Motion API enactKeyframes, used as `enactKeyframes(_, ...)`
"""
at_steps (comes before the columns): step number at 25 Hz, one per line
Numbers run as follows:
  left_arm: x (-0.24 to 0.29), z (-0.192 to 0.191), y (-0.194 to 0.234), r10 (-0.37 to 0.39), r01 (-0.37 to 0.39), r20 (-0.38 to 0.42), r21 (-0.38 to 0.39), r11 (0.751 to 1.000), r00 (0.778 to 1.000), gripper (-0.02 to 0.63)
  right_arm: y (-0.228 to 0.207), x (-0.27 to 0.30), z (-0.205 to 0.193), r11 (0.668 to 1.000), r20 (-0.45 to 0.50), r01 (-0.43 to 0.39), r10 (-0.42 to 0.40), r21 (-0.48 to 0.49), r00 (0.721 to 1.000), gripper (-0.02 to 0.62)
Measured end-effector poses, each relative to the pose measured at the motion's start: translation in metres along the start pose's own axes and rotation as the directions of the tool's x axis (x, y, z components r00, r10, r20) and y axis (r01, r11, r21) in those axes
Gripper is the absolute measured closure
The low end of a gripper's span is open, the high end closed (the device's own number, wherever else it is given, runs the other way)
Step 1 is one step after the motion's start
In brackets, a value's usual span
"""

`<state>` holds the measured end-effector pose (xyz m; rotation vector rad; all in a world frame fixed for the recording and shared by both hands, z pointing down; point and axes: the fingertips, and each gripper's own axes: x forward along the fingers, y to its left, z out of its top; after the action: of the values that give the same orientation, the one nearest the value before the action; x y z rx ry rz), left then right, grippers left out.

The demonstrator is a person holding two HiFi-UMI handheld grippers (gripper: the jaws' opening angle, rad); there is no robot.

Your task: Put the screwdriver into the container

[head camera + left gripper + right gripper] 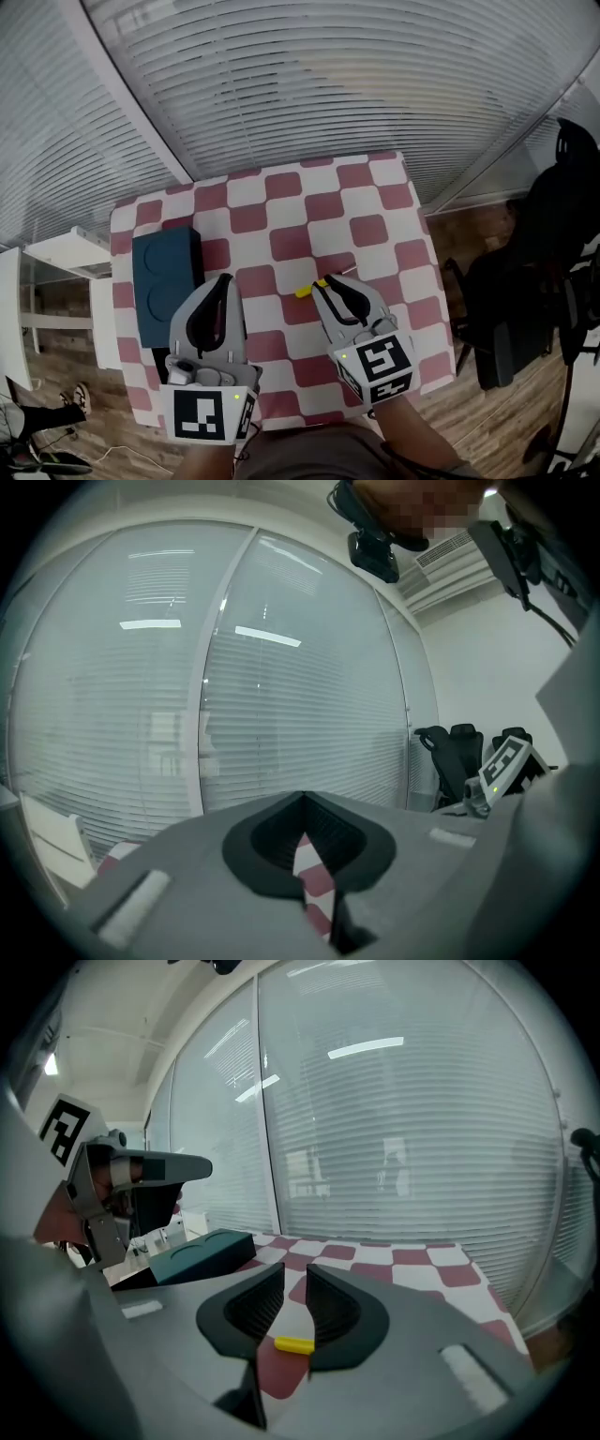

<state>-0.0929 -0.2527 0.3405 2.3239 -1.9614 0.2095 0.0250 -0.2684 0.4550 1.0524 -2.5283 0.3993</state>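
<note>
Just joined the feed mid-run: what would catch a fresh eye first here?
The red-and-white checked cloth covers the table in the head view. Near its middle lies the yellow screwdriver, right at the tips of the right claw, whose jaws stand apart and do not grip it. The dark teal container sits at the cloth's left edge, beside the left claw.

Looks like an office or meeting room; glass partition walls hung with horizontal blinds; black swivel chairs off to one side; wood-plank floor; ceiling air vent; small table under a red-and-white checked cloth.
</note>
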Motion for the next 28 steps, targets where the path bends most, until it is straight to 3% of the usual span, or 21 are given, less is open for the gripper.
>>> enactKeyframes(7, 0.021, -0.027, 0.011, -0.005, 0.003, -0.060, -0.030, 1.000, 0.998, 0.606, 0.000, 0.026, -0.028, 0.996, -0.081, -0.083, 0.081, -0.031, 0.993, 0.406)
enactKeyframes(20, 0.040, -0.054, 0.029, -0.006, -0.001, -0.114, -0.063, 0.998, 0.993, 0.606, 0.029, 0.060, -0.063, 0.976, -0.213, -0.210, 0.192, -0.065, 0.958, 0.397)
enactKeyframes(28, 0.036, -0.053, 0.031, 0.006, -0.013, -0.121, -0.055, 0.998, 0.993, 0.606, 0.036, 0.066, -0.087, 0.972, -0.306, -0.230, 0.203, -0.053, 0.930, 0.400)
